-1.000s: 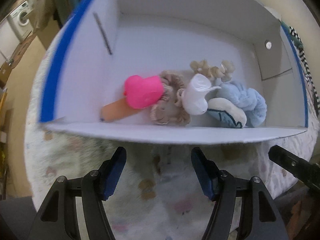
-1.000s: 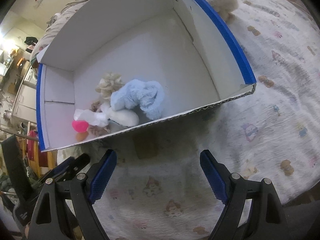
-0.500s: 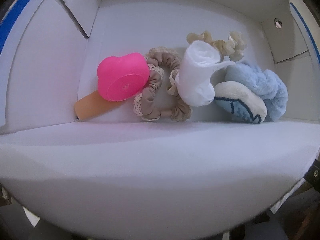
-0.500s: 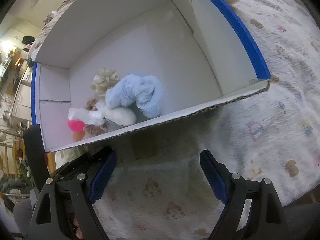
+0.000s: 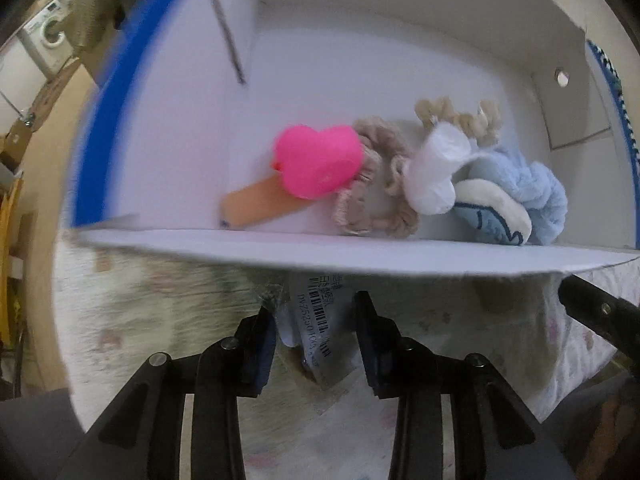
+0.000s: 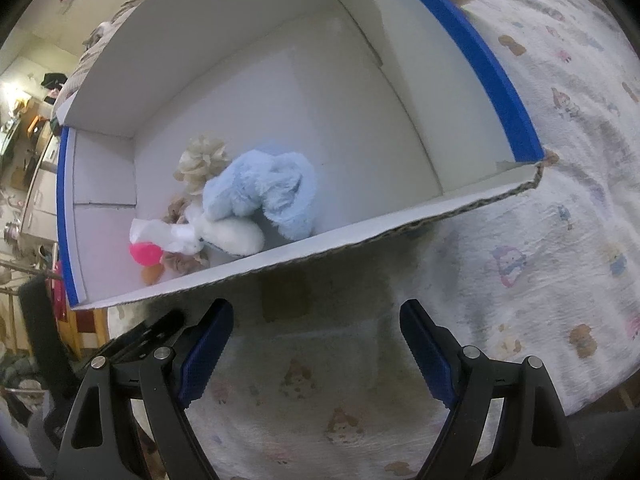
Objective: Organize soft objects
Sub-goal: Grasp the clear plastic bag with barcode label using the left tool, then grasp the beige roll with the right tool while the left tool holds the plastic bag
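Printed bedspread (image 6: 540,264) underlies white box (image 6: 280,92); washing machine (image 5: 44,36) at ten o'clock. Left gripper (image 5: 316,332) clamps barcoded clear packet (image 5: 316,320); right gripper (image 6: 316,344) spread, empty.

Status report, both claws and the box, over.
Left claw shut on clear barcoded packet. Right claw open, empty. White blue-edged cardboard box directly ahead.
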`<act>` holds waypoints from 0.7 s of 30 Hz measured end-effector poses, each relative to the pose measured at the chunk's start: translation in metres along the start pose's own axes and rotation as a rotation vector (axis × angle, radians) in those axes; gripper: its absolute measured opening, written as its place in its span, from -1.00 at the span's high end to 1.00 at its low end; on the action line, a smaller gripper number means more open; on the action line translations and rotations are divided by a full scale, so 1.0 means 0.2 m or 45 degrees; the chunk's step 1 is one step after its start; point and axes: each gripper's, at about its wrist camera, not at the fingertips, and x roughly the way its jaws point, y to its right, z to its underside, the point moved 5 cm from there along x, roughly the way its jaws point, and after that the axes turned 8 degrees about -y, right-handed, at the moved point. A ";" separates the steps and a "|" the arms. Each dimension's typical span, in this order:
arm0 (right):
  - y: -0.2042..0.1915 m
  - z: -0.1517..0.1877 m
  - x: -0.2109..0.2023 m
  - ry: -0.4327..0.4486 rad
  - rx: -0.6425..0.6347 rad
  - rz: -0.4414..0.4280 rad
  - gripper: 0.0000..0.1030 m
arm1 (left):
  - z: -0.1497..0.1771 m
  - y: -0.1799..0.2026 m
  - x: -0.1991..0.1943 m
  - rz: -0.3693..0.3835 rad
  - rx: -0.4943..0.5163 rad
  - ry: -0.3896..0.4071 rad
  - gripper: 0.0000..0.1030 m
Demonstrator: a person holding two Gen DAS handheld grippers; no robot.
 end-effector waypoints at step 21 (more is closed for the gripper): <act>-0.29 -0.07 0.34 -0.087 -0.354 0.180 0.44 | 0.00 -0.27 -0.14 -0.037 -0.105 0.069 0.35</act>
